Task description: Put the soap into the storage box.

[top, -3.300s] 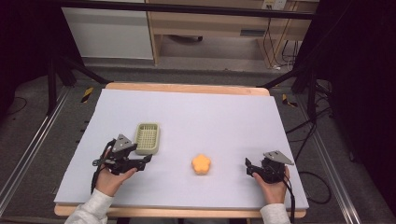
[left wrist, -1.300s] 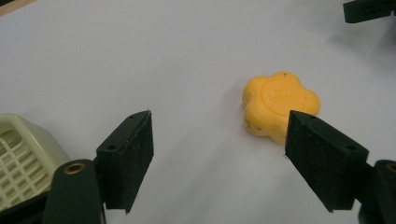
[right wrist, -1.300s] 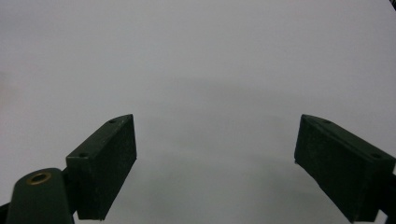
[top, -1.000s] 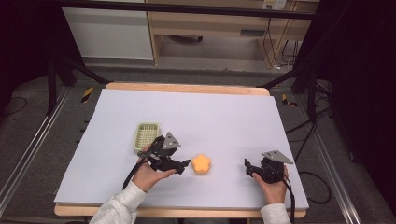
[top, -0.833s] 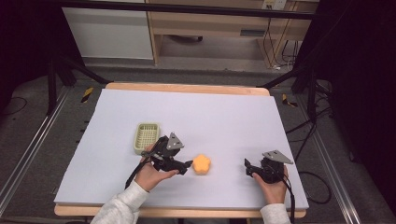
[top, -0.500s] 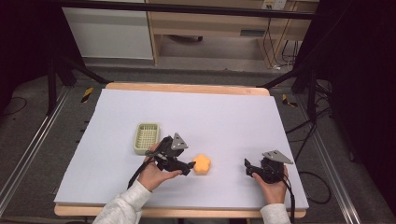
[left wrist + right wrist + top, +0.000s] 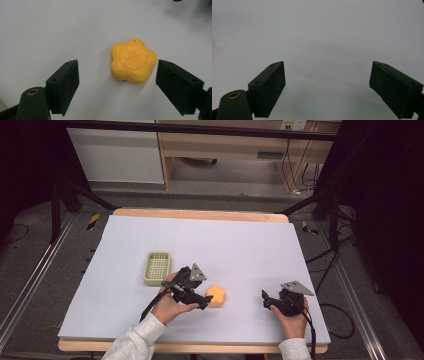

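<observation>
Nearest the person's edge of the table (image 7: 250,245), two hands come in from below, each holding a claw. On the right, the right claw (image 7: 265,299) rests low on the pale sheet, its jaws spread wide with nothing between them; its own view shows only bare grey surface ahead of the two black pads (image 7: 268,88). The right hand (image 7: 292,320) grips it from behind, a cable trailing back off the table edge.

To the left of it, well apart, the left claw (image 7: 204,301) is held by the left hand (image 7: 170,306), a light sleeve (image 7: 135,342) showing at the wrist. Its jaws stand wide open and point toward the orange flower-shaped piece (image 7: 216,295), which lies flat on the table just beyond the claw tip. In the left gripper view the orange flower-shaped piece (image 7: 133,63) sits between the two pads but nearer the right one, apparently touching neither. It is roughly round with lobed edges, so it has no clear long axis; its flat stamped face points upward, the raised lettering too small to read.

Farther back and to the left, just beyond the left claw, a pale green basket (image 7: 157,268) with a gridded floor lies with its long side running away from the person. Nothing stands between claw and piece.
</observation>
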A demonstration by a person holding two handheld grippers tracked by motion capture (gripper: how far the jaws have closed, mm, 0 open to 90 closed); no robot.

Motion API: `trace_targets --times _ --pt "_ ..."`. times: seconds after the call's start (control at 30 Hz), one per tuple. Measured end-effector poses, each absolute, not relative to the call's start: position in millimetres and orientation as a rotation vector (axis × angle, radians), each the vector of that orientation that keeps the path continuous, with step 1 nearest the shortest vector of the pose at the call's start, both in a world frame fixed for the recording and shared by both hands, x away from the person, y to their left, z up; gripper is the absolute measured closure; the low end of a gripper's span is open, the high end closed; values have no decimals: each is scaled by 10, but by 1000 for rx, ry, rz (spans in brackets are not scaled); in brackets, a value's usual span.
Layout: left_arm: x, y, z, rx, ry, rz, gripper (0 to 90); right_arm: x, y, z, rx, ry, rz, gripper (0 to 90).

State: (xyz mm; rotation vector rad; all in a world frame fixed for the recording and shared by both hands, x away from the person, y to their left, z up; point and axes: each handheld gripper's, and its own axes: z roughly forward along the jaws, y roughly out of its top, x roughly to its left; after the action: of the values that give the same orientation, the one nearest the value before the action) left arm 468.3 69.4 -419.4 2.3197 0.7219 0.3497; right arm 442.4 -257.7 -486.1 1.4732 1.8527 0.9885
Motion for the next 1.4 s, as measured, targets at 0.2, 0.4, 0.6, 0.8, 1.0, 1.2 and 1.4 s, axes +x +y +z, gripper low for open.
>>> trace_targets --times 0.2,0.4,0.6,0.8,1.0,1.2,1.4 --pt "4695 657 -4201 2331 722 346 173 4425 -2578 -4862 1473 1853 988 137" --pt "4704 600 -4219 2343 716 339 165 4425 -2578 -4862 1473 1853 990 137" --pt "4716 561 -4229 2373 709 346 159 4426 -2578 -4862 1474 1853 990 137" --pt "4731 523 -4228 2397 701 343 156 4428 -2579 -4864 1471 1854 988 138" --pt "4728 468 -4233 2430 670 338 148 4427 -2579 -4864 1471 1853 988 138" --pt "4736 408 -4256 2457 656 336 140 4429 -2581 -4864 1470 1855 988 139" --pt "4752 347 -4310 2493 640 333 133 4426 -2581 -4862 1475 1854 993 139"
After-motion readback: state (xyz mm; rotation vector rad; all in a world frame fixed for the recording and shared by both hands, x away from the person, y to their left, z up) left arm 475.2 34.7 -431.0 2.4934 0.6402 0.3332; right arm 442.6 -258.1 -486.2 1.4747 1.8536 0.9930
